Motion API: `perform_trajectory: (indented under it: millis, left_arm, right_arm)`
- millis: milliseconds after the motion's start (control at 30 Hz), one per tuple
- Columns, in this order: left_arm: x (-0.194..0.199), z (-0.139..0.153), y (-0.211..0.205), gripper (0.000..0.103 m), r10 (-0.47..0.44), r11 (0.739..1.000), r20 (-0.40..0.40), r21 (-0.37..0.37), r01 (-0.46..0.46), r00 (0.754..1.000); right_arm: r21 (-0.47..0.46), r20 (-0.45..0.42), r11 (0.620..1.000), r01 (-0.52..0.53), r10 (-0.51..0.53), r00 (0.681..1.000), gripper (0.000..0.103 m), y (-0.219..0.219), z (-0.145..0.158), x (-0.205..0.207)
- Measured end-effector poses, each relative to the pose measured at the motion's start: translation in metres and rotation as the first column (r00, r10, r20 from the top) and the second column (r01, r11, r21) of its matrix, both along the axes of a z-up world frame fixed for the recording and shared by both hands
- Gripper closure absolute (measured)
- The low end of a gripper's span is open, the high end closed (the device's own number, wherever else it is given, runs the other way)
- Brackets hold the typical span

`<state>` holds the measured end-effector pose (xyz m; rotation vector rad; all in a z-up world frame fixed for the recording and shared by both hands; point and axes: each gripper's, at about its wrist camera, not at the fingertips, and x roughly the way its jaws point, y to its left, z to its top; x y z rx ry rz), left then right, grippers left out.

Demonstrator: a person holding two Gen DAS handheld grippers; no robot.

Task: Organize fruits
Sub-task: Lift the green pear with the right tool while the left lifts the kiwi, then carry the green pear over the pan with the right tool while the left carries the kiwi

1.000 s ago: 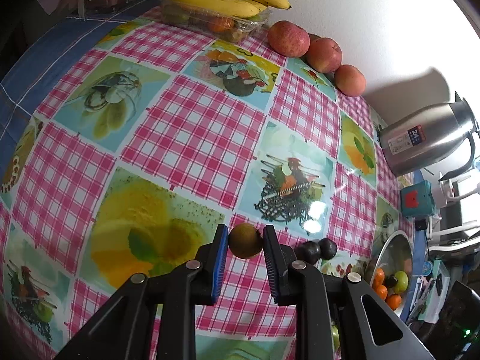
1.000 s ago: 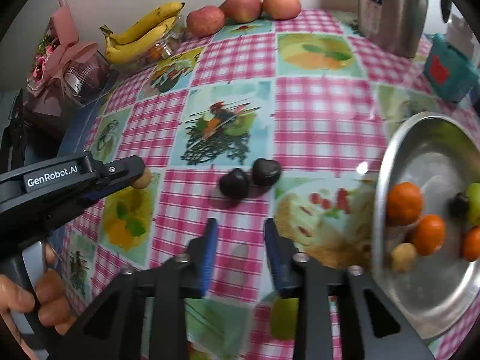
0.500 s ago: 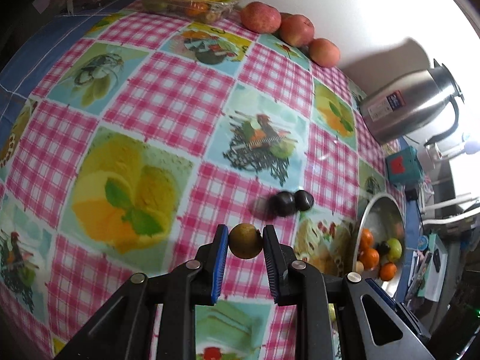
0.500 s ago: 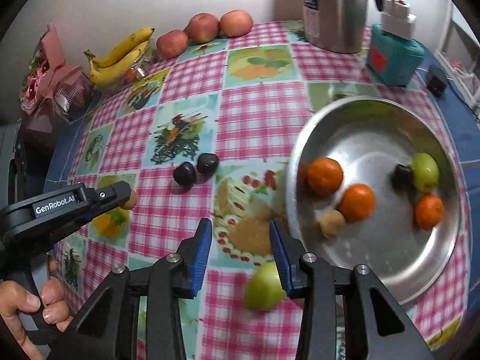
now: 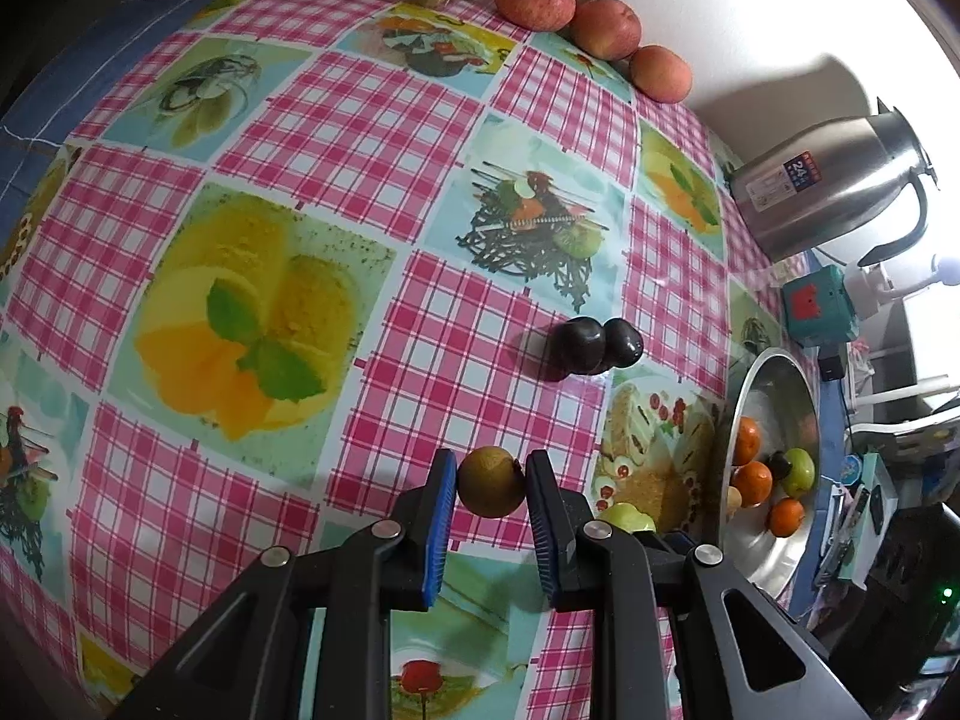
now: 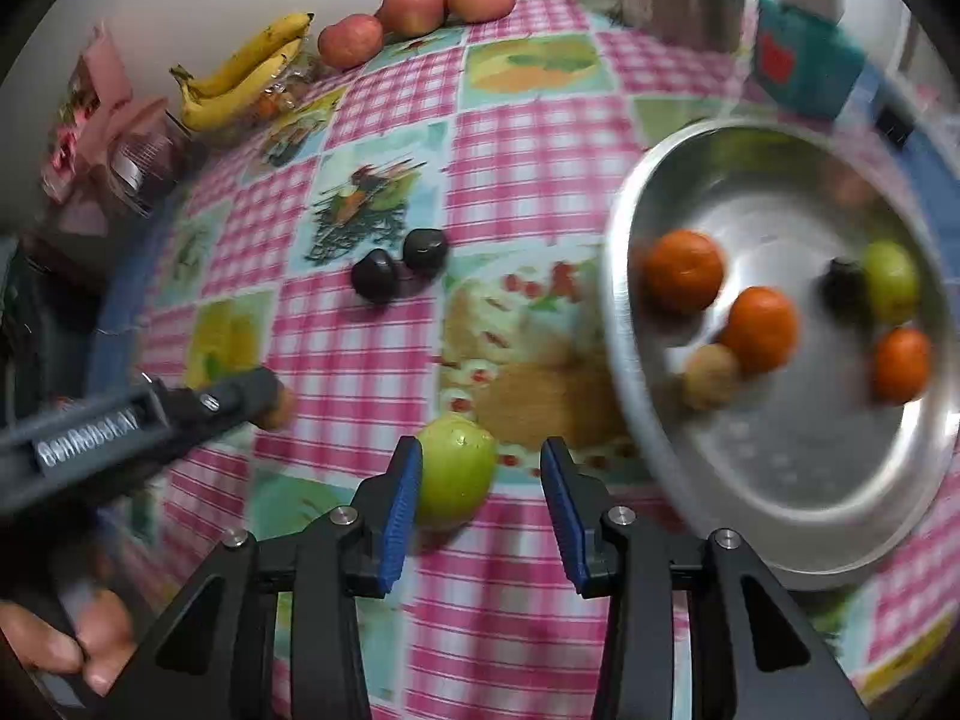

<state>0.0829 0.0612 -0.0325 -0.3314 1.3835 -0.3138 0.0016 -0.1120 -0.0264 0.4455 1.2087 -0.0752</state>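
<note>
My left gripper (image 5: 489, 483) is shut on a small brown round fruit (image 5: 491, 481) and holds it above the checked tablecloth; it shows at the left of the right wrist view (image 6: 273, 405). My right gripper (image 6: 477, 471) is open around a green fruit (image 6: 456, 468) that lies on the cloth and sits against the left finger. Two dark plums (image 6: 399, 264) lie together mid-table. A round metal tray (image 6: 780, 528) at the right holds three oranges, a tan fruit, a green fruit and a dark one.
Three red apples (image 5: 591, 30) and a bunch of bananas on a clear box (image 6: 240, 78) line the far wall. A steel kettle (image 5: 828, 180) and a teal box (image 5: 819, 312) stand beyond the tray. A pink wrapped bundle (image 6: 114, 138) sits at the far left.
My left gripper has carried the brown fruit nearer the tray. My right gripper has moved forward and the green fruit now sits between its open fingers.
</note>
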Motion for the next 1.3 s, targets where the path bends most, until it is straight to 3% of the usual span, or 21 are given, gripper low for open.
perform_trajectory:
  millis: [133,333,800,1033,1300]
  left_arm:
    - [0.004,-0.005,0.002,0.078,0.014,1.0,-0.017,0.0,-0.014,1.0]
    - [0.005,-0.006,0.003,0.078,0.021,1.0,-0.02,-0.001,-0.021,1.0]
    - [0.007,-0.006,0.012,0.078,0.052,0.999,-0.025,-0.009,-0.053,0.998]
    - [0.007,0.004,0.01,0.078,0.061,0.998,0.002,-0.024,-0.061,0.998]
    - [0.007,0.013,-0.003,0.078,0.051,0.998,0.024,-0.035,-0.05,0.998]
  right_arm:
    - [0.065,-0.003,0.998,-0.008,0.009,1.0,0.061,0.007,-0.008,0.007]
    - [0.083,-0.015,0.995,-0.05,0.051,0.999,0.061,0.022,-0.014,0.014]
    - [0.015,-0.036,0.993,-0.119,0.12,0.992,0.06,0.046,-0.022,0.027]
    - [0.038,0.014,0.995,-0.092,0.092,0.996,0.06,0.029,-0.008,0.02]
    - [-0.003,0.066,1.0,-0.009,0.009,0.998,0.061,-0.006,0.013,0.007]
